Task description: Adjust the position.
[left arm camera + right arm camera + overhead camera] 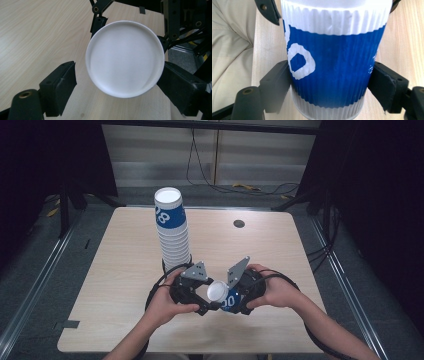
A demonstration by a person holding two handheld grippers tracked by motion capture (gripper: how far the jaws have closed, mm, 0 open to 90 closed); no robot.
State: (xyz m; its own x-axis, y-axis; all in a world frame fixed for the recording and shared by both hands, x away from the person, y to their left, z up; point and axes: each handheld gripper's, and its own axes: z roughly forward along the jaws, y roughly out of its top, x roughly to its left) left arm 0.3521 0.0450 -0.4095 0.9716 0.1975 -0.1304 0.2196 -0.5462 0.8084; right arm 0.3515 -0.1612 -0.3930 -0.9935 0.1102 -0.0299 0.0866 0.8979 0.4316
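Bench: pale wood-grain rectangular bench [125, 285], carrying everything; small dark round grommet [239, 224] near far right edge.
Stack: tall column of nested blue-and-white ribbed paper cups [172, 227], upright, mouth up, on far-left half of bench, just beyond left gripper.
Hands: left hand [162, 302] and right hand [275, 292] entering from near edge, each wrapped round a gripper, meeting at near centre of bench.
Right gripper: black two-finger right gripper [239, 306], fingers [275, 83] clamped on either side of single cup's blue band, touching ribbed wall on both flanks.
Left gripper: black two-finger left gripper [205, 306], fingers [58, 85] apart, spread wider than cup's white disc; far finger looks to touch rim, near finger clear of it, no squeeze visible.
Single cup: lone blue-and-white ribbed paper cup [224, 296], between both grippers, apart from stack, held above bench at near centre.
Long axis: tilted, roughly level, running left to right; white round end [125, 58] facing left gripper square on, body trailing toward right gripper.
Key relation: cup straight ahead of left fingers, centred in the gap; right hand already in charge of it, left hand equally close but not gripping.
Likely step: handover or re-grip; closing left fingers on rim calls for little advance along cup's axis.
Risk: thin rim probably crushes under hard pinch.
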